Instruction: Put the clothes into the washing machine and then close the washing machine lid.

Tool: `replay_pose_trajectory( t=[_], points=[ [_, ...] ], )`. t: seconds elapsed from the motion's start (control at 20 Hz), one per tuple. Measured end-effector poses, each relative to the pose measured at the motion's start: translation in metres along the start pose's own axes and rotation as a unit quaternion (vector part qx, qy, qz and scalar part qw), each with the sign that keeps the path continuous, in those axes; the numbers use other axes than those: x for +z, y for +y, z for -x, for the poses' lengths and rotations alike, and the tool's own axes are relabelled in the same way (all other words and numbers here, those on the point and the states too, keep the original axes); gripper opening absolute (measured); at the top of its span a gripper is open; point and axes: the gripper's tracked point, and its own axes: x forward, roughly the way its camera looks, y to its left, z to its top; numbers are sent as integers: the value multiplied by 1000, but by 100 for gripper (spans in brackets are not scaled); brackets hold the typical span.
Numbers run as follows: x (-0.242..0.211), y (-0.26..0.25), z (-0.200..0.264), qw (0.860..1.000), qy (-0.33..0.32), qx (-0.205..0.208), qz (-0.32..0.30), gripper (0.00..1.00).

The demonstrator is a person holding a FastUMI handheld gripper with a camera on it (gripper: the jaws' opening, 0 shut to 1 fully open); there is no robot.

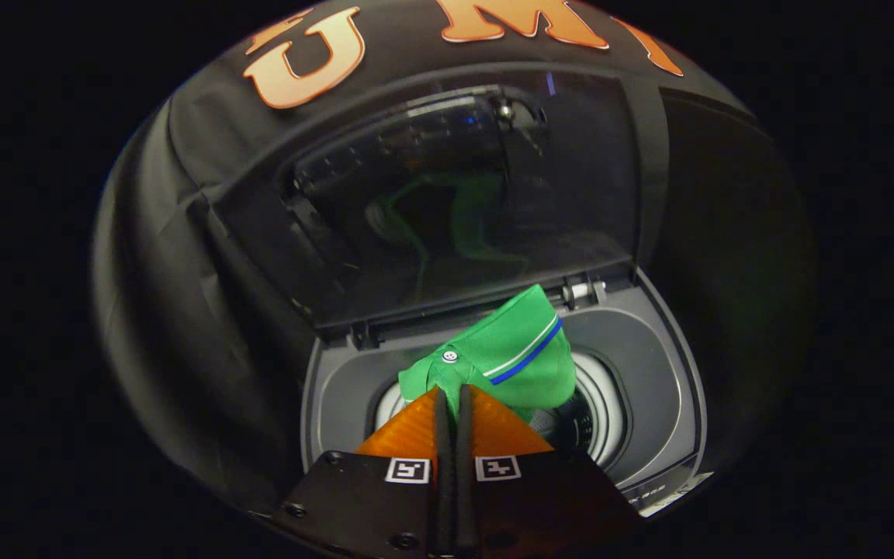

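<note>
The hand-held gripper [451,396] is closed, its fingers pinching a fold of the green shirt [513,353]. The garment hangs over the washing machine [653,373] opening, above the drum [598,419]; the lid [462,202] stands raised at the rear edge.

Risk: the bunched cloth reaches toward the rear hinge edge. Released here, part could drape over the rim and foul the lid on closing. A thin pinch may also slip.

Orientation: the shirt's long axis runs from the fingertips up and away toward the hinge, striped collar foremost.
</note>
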Motion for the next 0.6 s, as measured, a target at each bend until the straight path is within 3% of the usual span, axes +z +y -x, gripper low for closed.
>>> replay_pose_trajectory(
  t=[0.35,0.6],
  points=[
    [-37,-21,-46,996,79,-34,3,8],
    [-41,-21,-60,995,92,-40,5,8]
  ],
)
